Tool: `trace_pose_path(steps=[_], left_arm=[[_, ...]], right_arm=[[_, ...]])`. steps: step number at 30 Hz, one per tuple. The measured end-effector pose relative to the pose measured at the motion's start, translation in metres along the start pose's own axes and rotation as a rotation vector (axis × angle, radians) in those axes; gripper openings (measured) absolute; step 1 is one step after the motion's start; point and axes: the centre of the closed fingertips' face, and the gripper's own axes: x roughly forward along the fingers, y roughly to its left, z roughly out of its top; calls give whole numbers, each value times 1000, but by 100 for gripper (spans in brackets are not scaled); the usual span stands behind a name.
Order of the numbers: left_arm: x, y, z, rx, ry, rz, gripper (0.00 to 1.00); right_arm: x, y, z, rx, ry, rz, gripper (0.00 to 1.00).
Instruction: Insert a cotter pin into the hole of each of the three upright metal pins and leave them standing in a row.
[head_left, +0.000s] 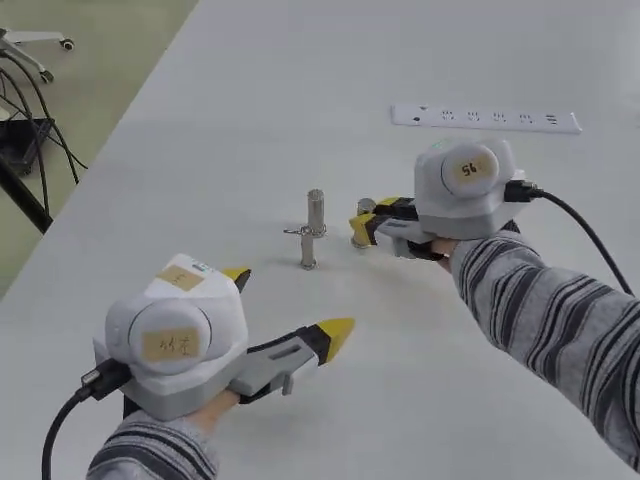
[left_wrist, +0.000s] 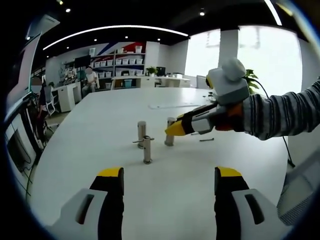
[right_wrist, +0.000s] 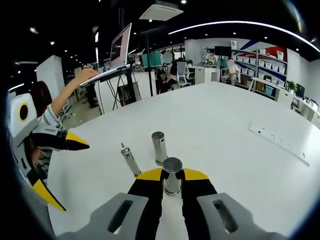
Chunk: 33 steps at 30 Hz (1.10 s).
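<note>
Your right tongs (right_wrist: 172, 176) clamped on metal pin (right_wrist: 172, 167), left tongs (left_wrist: 169, 174) open, empty. Careful: jerk sideways, you topple standing pin (right_wrist: 159, 146) just beside it.

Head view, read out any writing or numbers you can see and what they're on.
"95": handwritten on the tan sticker atop the right gripper.
Two tan stickers on the left gripper: handwriting too blurred to read.
Power strip: markings too small to read.
</note>
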Motion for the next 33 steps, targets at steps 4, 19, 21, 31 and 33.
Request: trace_pose_path(steps=[4, 19, 21, 31, 33], left_arm=[[-4, -3, 0, 3, 1, -1, 73], [-20, -11, -6, 20, 0, 5, 74], [-22, -12, -7, 22, 2, 5, 74], [-24, -12, -13, 45, 13, 19, 73], [-24, -12, -14, 47, 13, 20, 74]], right_arm=[[-11, 4, -6, -11, 10, -6, 8], [-37, 32, -29, -25, 38, 3, 8], [-39, 35, -33, -28, 43, 3, 8], [-46, 43, -49, -10, 61, -1, 8], [-46, 43, -52, -14, 68, -6, 8]])
